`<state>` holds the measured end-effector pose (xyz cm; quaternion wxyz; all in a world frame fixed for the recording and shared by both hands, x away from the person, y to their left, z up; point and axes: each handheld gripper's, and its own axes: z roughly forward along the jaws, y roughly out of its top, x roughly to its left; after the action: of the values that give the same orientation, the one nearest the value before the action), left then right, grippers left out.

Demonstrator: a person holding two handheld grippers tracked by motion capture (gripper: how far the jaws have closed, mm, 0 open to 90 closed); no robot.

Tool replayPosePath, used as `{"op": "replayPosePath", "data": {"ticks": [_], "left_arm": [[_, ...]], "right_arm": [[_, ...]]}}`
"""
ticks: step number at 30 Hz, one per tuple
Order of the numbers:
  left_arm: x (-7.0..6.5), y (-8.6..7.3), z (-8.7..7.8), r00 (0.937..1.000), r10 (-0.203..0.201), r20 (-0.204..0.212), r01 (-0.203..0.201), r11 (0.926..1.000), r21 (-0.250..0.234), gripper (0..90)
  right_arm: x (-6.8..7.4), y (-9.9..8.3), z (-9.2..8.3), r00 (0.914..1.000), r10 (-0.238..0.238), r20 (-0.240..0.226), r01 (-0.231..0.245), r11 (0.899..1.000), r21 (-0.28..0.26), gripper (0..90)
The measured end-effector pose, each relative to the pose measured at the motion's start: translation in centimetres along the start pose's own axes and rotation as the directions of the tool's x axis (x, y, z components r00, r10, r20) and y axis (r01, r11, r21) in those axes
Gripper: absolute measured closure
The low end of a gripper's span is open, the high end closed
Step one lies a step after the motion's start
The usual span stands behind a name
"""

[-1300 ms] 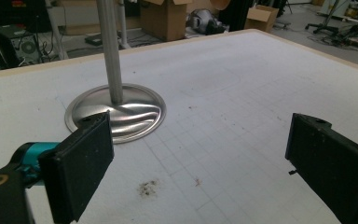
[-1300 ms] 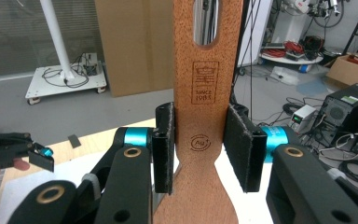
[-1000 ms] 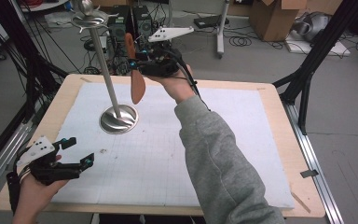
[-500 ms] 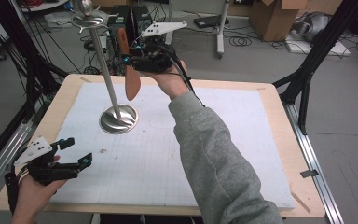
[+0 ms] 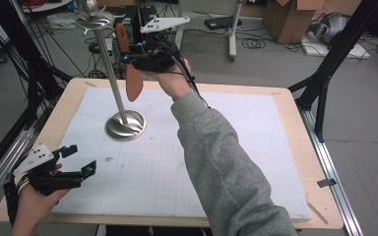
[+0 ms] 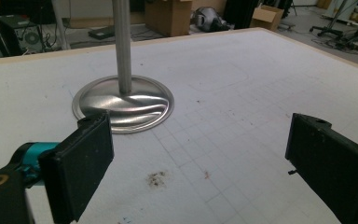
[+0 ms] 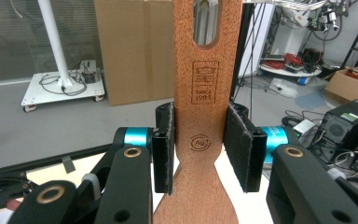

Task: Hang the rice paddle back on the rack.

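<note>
My right gripper (image 5: pixel 126 56) is shut on the handle of a wooden spatula (image 5: pixel 134 83), held high over the table's far left side with the blade hanging down. In the right gripper view both pads press the handle (image 7: pixel 204 93) just below its oval hole. The spatula hangs right beside a steel stand: a pole (image 5: pixel 110 73) rising from a round base (image 5: pixel 124 125) to a hooked top (image 5: pixel 94 19). My left gripper (image 5: pixel 81 160) stands open near the front left corner, low over the mat. In the left gripper view it points at the base (image 6: pixel 123 102), nothing between its jaws.
A white gridded mat (image 5: pixel 256 147) covers the wooden table (image 5: pixel 320 206). A small dark stain (image 6: pixel 156 178) marks the mat in front of the left gripper. Black frame posts (image 5: pixel 325 73) stand at both sides, with cardboard boxes (image 5: pixel 288 17) and cables on the floor behind.
My right gripper has risen and shifted left with the spatula, bringing its handle closer to the stand's top. The left gripper has stayed where it was.
</note>
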<state>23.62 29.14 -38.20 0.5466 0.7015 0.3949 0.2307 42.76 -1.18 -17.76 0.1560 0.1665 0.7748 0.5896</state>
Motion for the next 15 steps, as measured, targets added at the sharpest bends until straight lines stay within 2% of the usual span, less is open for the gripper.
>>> {"op": "replayPosePath", "data": {"ticks": [5,15], "left_arm": [[0.1,-0.04,-0.11,1.0,-0.002,-0.006,0.002,1.0,0.001,8.0],[0.02,0.04,-0.24,1.0,0.0,-0.007,0.0,1.0,-0.006,8.0]], "right_arm": [[0.26,0.28,0.44,0.9999,-0.01,0.008,0.01,1.0,-0.003,64.7],[0.37,0.72,0.89,0.9997,-0.001,0.025,0.001,1.0,0.001,64.7]]}}
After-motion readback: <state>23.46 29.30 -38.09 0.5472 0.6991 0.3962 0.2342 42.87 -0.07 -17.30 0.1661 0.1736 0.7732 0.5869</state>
